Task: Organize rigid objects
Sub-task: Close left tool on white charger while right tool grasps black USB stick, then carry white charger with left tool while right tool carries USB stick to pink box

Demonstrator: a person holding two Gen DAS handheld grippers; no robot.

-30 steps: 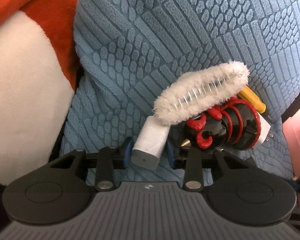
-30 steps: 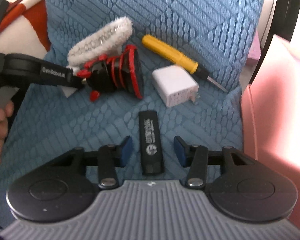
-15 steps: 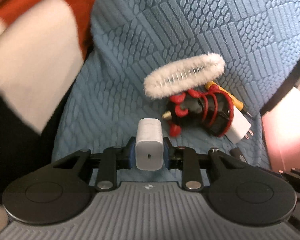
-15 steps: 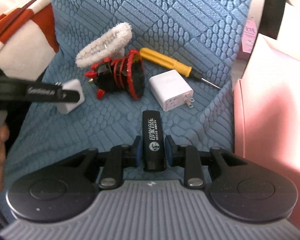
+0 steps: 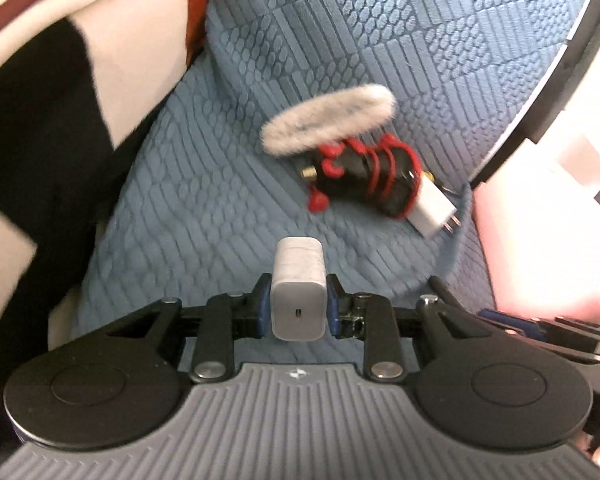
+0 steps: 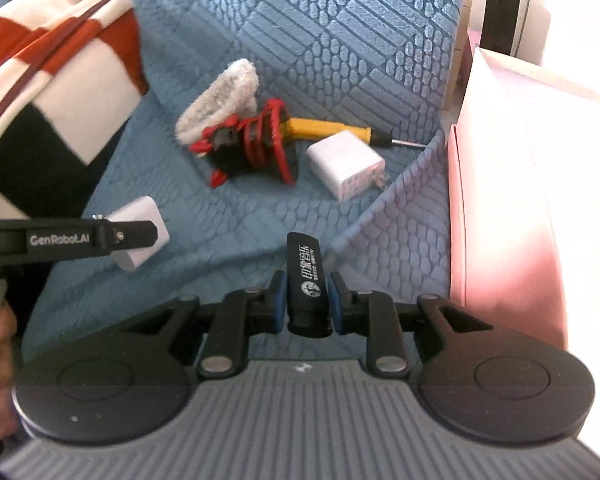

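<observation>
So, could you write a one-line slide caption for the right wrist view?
Right gripper holds a black USB stick above the blue cushion; white charger and yellow screwdriver remain.

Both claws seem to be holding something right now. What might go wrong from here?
The left gripper pinches only the rear end of the white charger, so it may tilt or slip. The right gripper holds the black stick the same way. The two grippers are close together and might bump.
</observation>
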